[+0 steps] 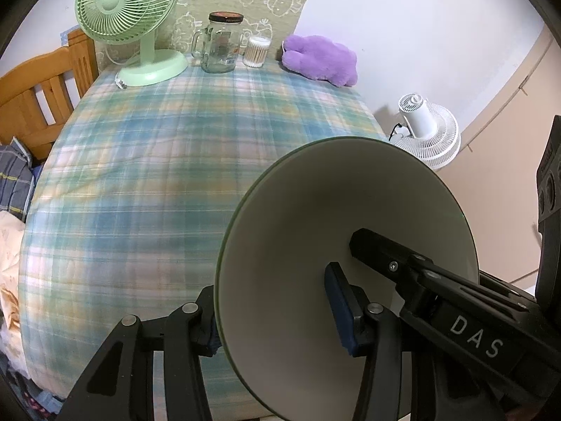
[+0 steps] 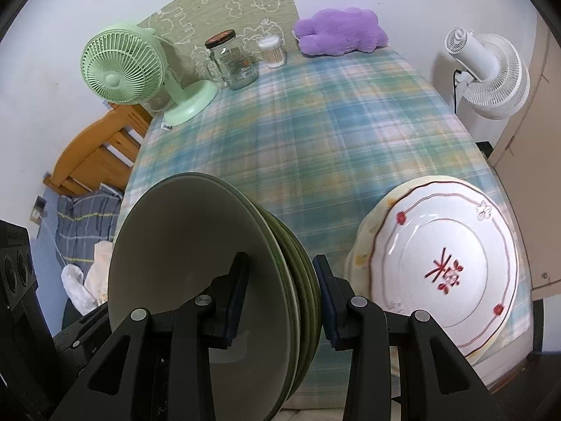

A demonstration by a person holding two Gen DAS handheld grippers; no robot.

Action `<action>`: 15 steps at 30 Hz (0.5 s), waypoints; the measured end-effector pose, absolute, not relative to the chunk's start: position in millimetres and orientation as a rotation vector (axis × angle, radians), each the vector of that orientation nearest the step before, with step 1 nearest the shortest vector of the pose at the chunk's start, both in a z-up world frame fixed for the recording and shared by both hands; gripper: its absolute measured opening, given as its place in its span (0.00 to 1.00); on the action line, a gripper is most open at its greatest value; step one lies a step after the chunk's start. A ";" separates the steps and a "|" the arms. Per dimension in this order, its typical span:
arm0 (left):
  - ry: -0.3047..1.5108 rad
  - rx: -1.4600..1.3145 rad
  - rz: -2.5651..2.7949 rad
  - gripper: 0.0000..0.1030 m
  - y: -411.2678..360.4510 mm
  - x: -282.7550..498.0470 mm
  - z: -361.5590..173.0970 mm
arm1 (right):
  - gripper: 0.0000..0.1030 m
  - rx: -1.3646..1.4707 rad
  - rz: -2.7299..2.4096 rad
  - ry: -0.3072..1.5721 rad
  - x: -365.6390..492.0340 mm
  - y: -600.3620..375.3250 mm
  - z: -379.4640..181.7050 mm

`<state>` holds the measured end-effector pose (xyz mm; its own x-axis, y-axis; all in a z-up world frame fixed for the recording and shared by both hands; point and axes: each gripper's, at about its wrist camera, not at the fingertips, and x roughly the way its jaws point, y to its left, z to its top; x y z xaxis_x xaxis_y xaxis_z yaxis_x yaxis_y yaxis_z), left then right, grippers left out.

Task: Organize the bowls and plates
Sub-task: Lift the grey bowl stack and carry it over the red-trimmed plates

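Fingers point(image 2: 242, 301) of the right gripper point(image 2: 280, 301) stand at a middling width, clamped across the rims of a stack of green plates point(image 2: 196, 263) held nearly on edge at lower centre of the right view; one pad lies on the concave face, the other on the back of the stack. In the left view, the left gripper point(image 1: 273, 322) grips the same stack point(image 1: 347, 245) from the opposite rim: one pad point(image 1: 338, 305) lies on the inner face, the other is hidden behind the rim at lower centre. The right gripper's finger point(image 1: 382, 252) enters that view from lower right, laid across the face.

The stack thus hangs between the two grippers, its faces close to vertical, its flat axis running across from one hand to the other; neither hand is nearer, since both bear it. It appears clear of the tablecloth point(image 2: 315, 133). A white patterned plate point(image 2: 448, 263) lies at lower right of the right view, on a paler dish beneath, just beside the stack on the right gripper's side. If the plates are to be set down flat, the move would turn on tipping the stack level; open cloth lies in the upper half of both views.
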<state>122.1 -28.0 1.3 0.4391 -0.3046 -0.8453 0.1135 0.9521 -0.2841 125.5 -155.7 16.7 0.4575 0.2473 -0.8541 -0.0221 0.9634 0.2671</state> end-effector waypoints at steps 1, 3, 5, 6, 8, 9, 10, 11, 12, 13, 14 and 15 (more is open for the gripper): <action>1.086 -0.199 -0.256 0.48 -31.5 122.3 2.0 | 0.40 0.228 0.173 1.085 125.6 -158.6 17.4; 1.084 -0.203 -0.250 0.48 -38.1 123.2 2.5 | 0.40 0.222 0.182 1.086 128.0 -164.6 18.6; 1.085 -0.206 -0.244 0.48 -45.3 124.4 2.9 | 0.40 0.217 0.190 1.086 130.3 -173.1 19.7; 1.085 -0.207 -0.242 0.48 -49.7 125.2 3.2 | 0.40 0.215 0.193 1.088 130.8 -177.2 20.0; 1.085 -0.210 -0.241 0.48 -58.3 126.5 3.6 | 0.40 0.213 0.197 1.091 132.6 -185.8 20.5; 1.085 -0.211 -0.241 0.48 -63.2 127.2 3.8 | 0.40 0.211 0.198 1.091 133.4 -189.9 21.1; 1.086 -0.212 -0.241 0.48 -68.3 127.9 3.8 | 0.40 0.210 0.198 1.092 134.2 -194.2 21.4; 1.087 -0.213 -0.241 0.48 -72.5 128.1 3.9 | 0.40 0.209 0.198 1.092 134.9 -198.9 21.8; 1.088 -0.214 -0.241 0.48 -77.3 128.7 3.7 | 0.40 0.208 0.198 1.093 135.5 -203.2 22.0; 1.089 -0.214 -0.242 0.48 -81.4 128.9 3.6 | 0.40 0.207 0.197 1.094 136.1 -206.8 22.0; 1.090 -0.215 -0.242 0.48 -86.5 129.2 3.3 | 0.40 0.206 0.196 1.096 136.7 -212.0 21.9; 1.092 -0.216 -0.243 0.48 -91.9 129.5 3.1 | 0.40 0.206 0.196 1.097 136.8 -215.7 21.8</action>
